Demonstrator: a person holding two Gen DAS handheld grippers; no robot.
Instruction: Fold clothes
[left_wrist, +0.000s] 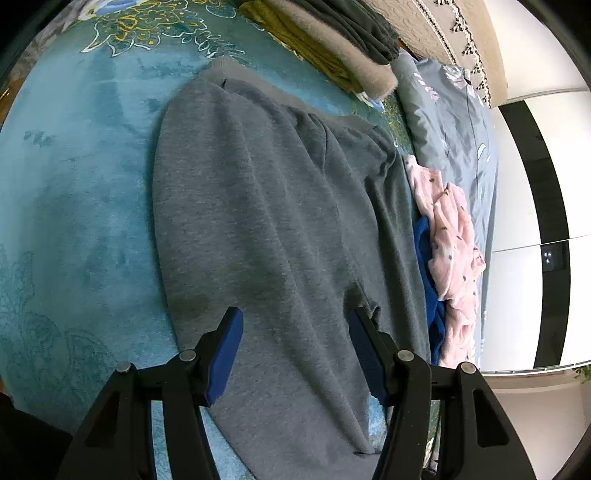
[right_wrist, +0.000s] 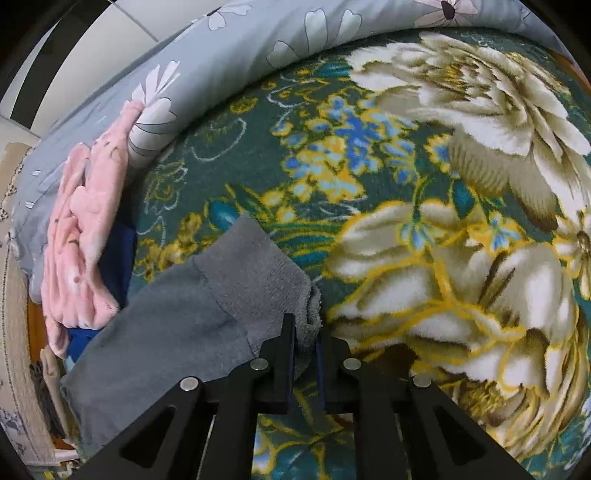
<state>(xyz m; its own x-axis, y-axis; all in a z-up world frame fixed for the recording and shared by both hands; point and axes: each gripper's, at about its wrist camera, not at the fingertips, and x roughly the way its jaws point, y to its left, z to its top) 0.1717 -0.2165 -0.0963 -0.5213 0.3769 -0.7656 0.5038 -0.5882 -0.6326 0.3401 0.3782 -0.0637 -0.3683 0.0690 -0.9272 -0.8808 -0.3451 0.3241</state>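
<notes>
Grey garment (left_wrist: 266, 229) on floral blanket (right_wrist: 424, 184)
Left gripper (left_wrist: 295, 332) wide open above cloth; right gripper (right_wrist: 304, 332) pinches ribbed cuff (right_wrist: 258, 280)

A bed carries everything, covered by a teal floral blanket (left_wrist: 74, 184) with big cream flowers on its darker part (right_wrist: 480, 147). A grey sweatshirt (left_wrist: 258, 221) lies spread flat on the blanket; its ribbed cuff (right_wrist: 258, 266) rests on the flowered part. Along the bed's far edge lies a grey flowered quilt (right_wrist: 229, 55). Beside it sit a crumpled pink garment (right_wrist: 85, 229) over a dark blue one (left_wrist: 428, 277). A stack of folded clothes (left_wrist: 332, 44) lies just beyond the sweatshirt's hem.
</notes>
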